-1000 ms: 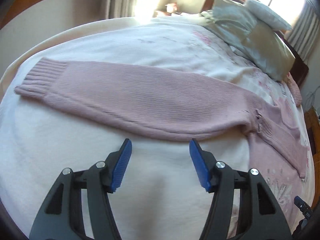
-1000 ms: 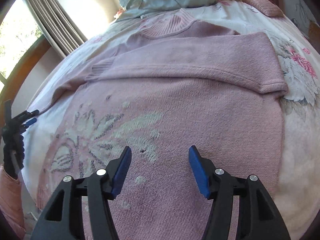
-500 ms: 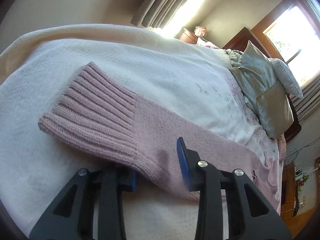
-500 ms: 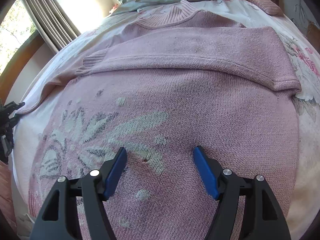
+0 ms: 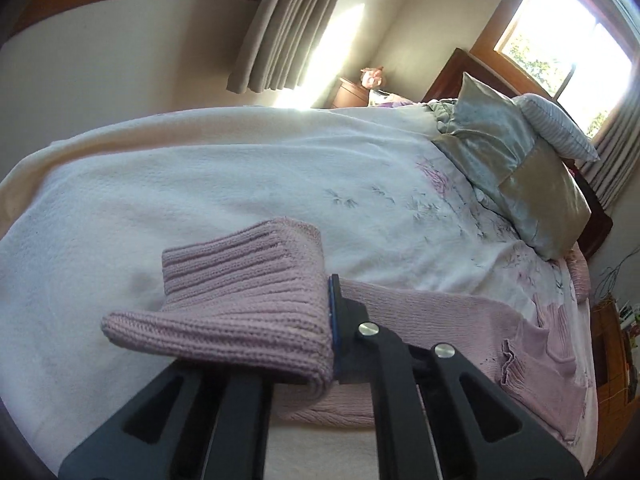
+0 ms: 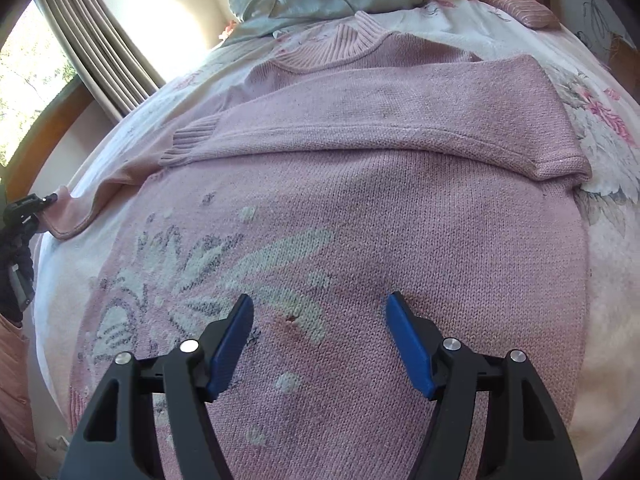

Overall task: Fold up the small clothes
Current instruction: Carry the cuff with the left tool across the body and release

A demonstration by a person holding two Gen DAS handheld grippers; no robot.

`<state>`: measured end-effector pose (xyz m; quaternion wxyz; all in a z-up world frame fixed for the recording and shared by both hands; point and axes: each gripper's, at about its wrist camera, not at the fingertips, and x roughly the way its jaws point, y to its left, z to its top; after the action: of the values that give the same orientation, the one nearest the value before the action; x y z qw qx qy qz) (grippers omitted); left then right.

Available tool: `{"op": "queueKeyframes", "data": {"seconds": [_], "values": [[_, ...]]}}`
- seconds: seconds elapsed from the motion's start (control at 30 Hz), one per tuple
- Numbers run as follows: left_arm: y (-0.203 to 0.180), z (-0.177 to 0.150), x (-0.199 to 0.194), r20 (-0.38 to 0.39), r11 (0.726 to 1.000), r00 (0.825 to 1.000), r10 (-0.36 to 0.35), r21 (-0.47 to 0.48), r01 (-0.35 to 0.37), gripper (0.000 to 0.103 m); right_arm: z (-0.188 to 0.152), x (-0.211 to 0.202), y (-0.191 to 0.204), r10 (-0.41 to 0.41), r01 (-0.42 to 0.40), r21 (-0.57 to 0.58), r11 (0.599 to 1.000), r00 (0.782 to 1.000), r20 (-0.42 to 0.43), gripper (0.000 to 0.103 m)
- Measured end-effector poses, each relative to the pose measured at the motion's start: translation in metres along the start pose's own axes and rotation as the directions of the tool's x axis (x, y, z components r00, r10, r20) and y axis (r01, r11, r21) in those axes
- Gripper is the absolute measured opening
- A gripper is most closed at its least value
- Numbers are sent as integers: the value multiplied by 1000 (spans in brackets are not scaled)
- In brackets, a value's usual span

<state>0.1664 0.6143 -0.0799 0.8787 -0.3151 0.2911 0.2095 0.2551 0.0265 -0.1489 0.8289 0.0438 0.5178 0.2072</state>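
Note:
A pink knit sweater (image 6: pixel 400 216) with a pale flower pattern lies flat on the bed, one sleeve (image 6: pixel 400 128) folded across its chest. My right gripper (image 6: pixel 320 320) hovers open just over the sweater's lower front, nothing between its blue pads. In the left wrist view my left gripper (image 5: pixel 324 320) is shut on the ribbed cuff (image 5: pixel 240 300) of the other sleeve, lifted off the bedspread. The cuff covers the left finger; only the right finger (image 5: pixel 340 312) shows. The rest of that sleeve (image 5: pixel 460 320) trails down to the sweater body at the right.
The white bedspread (image 5: pixel 200 192) fills the left wrist view. Silver and gold pillows (image 5: pixel 512 176) lie at the headboard. Curtains (image 5: pixel 288 20) and a window stand behind. In the right wrist view the left gripper (image 6: pixel 20 216) appears at the far left edge.
My left gripper moved left along the sleeve to its cuff, shut on it and lifted it off the bed. My right gripper dropped slightly closer to the sweater front, still open.

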Motion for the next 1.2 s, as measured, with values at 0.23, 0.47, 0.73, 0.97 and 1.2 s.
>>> {"op": "queueKeyframes", "data": {"seconds": [0.23, 0.47, 0.73, 0.97, 1.2], "values": [[-111, -35, 1, -44, 973, 982, -182, 134, 186, 4, -6, -23, -9, -46, 46, 0, 999, 998, 35, 69], [-220, -85, 12, -134, 913, 934, -330, 208, 352, 4, -13, -42, -21, -85, 86, -15, 996, 994, 64, 69], [-300, -145, 44, -257, 862, 891, -375, 256, 437, 4, -20, -43, -48, -97, 95, 36, 995, 994, 56, 69], [-307, -191, 122, -432, 886, 864, -258, 251, 390, 5, -24, -35, -61, -72, 69, 73, 995, 997, 39, 69], [-281, -186, 114, -483, 853, 816, -318, 230, 469, 16, -20, -28, -60, -86, 84, 67, 994, 996, 27, 71]]}}
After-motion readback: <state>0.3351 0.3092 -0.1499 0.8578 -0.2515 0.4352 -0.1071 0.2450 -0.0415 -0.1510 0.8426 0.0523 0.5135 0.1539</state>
